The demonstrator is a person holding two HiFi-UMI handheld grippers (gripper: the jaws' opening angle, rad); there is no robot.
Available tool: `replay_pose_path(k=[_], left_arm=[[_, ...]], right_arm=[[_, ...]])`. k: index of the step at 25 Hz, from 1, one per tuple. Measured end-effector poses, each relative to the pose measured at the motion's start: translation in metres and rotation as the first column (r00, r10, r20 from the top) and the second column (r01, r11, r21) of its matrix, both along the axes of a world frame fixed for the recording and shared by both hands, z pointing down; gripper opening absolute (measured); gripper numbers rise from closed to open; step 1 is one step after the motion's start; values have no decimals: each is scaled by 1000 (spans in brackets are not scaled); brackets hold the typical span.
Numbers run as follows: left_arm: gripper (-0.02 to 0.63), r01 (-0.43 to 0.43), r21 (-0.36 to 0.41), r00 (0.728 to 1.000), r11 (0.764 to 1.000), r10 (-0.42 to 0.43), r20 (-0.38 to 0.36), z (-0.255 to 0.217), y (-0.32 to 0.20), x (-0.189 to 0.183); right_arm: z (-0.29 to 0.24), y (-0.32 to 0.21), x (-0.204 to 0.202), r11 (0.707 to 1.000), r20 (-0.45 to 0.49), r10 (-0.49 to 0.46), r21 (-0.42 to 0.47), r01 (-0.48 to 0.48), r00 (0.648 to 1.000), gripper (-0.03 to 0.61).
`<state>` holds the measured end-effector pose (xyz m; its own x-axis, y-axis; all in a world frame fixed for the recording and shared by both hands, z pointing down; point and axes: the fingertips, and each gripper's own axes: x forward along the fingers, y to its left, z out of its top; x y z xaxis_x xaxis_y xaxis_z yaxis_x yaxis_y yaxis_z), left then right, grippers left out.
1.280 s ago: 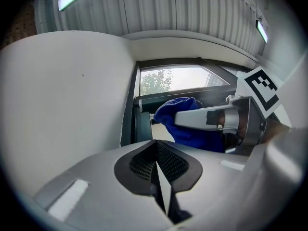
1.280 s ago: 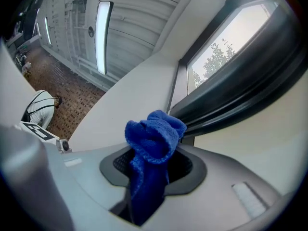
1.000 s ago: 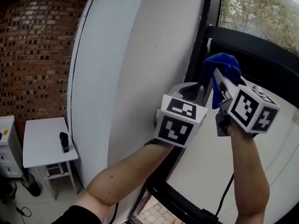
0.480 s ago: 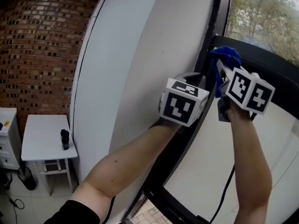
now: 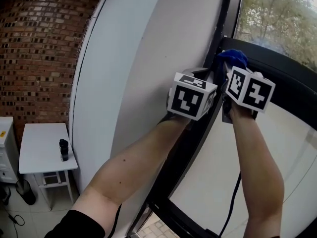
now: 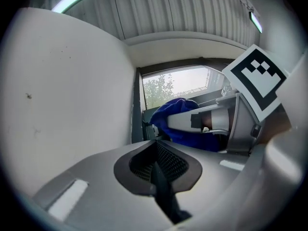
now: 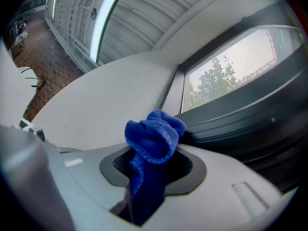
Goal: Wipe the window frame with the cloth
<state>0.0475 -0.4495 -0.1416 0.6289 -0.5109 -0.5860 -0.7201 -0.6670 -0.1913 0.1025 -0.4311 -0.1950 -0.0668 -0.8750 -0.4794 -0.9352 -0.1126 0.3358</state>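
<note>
**Blue cloth at the corner of the dark frame**

The right gripper point(image 5: 225, 72) has its jaws shut tight on a blue cloth point(image 7: 154, 138). The cloth is a soft, nubbly terry fabric, and it bunches into a crumpled knot above the jaws with a fold hanging down through the seam between them. In the head view the knot sits at the far end of that gripper, in the corner where the upright post of the window frame point(image 5: 277, 66) meets its wide horizontal bar. The frame is smooth, dark and faintly glossy. Whether the cloth presses on it or only hovers close cannot be told.

The left gripper point(image 6: 159, 177) is just left of the right one, their marker cubes side by side. Its grey jaws are closed to a thin dark line with nothing between them, in front of the matte white wall point(image 5: 148, 58).

Leafy trees show through the glass point(image 5: 277, 14) beyond the frame. To the far left is rough red brickwork point(image 5: 34, 48). Below it stands a small white table point(image 5: 39, 150) bearing a small dark object point(image 5: 63, 149).
</note>
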Motion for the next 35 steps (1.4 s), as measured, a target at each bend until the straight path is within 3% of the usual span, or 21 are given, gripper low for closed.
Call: replay_pose_path(k=[3,14,28,35], left_arm=[[-12,-6,-23,1000,1000,6,-2,3,-3,2],[-12,-32,14,998,999,32,52,13,10,21],[-12,-200,27,976,979,197,94,16,50,63],[-12,-219,19,972,975,217,89,16,62,65]], right_arm=[[-1,-2,-3,1000,-10,18,-4,-18,1000,141],[0,15,10,997,25,68,31,-68,997,141],[-4,73,50,978,64,196,67,-200,979,141],[-5,103,70,964,74,251,77,-256,965,141]])
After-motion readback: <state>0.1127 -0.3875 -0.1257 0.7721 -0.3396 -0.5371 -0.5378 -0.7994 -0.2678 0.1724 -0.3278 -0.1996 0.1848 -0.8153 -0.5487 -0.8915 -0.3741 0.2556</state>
